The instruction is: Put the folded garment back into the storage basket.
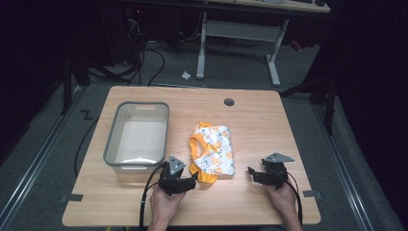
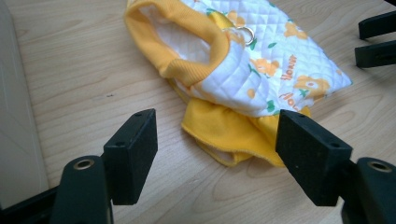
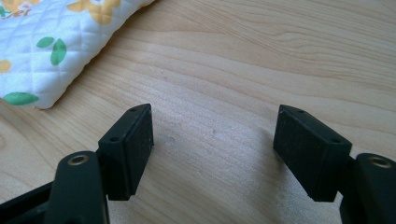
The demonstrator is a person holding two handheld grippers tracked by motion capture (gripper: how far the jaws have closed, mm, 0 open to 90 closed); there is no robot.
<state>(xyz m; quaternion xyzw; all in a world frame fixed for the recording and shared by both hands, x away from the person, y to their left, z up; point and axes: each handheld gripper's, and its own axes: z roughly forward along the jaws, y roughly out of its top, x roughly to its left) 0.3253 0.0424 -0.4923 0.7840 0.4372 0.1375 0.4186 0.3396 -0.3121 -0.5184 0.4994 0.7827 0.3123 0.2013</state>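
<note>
At table centre in the high view, a quilted white-and-orange floral pet garment [image 1: 212, 153] lies on the wooden table [image 1: 250, 120], a grey plastic bin [image 1: 137, 137] at its nine o'clock. Left gripper [image 2: 217, 140] fingers stand wide, the garment's yellow hem at twelve o'clock, untouched. Right gripper [image 3: 212, 140] fingers stand wide over bare wood, the garment at ten o'clock.

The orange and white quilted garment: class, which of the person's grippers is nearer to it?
Left. The left gripper has its open jaws right at the quilted garment's orange hem, while the right gripper sits apart on bare table beside it.
</note>
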